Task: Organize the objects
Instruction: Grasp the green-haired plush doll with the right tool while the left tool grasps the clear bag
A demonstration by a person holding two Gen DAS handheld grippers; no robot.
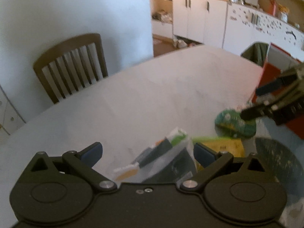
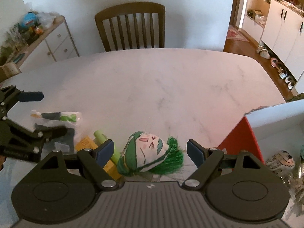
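We held the right gripper (image 2: 150, 151) spread wide around the green-haired plush doll (image 2: 150, 153), just left of the red box (image 2: 241, 138); it looked soft and light, best pinched across its stuffed head. Our left gripper (image 1: 148, 150) gaped over the plastic packet (image 1: 167, 159)

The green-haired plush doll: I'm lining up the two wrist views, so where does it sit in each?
Left wrist view: the plush doll lies at the right, under the right claw.
Right wrist view: it lies bottom centre, between the open fingers.
Shared landmark: the brown slatted chair beyond the table.
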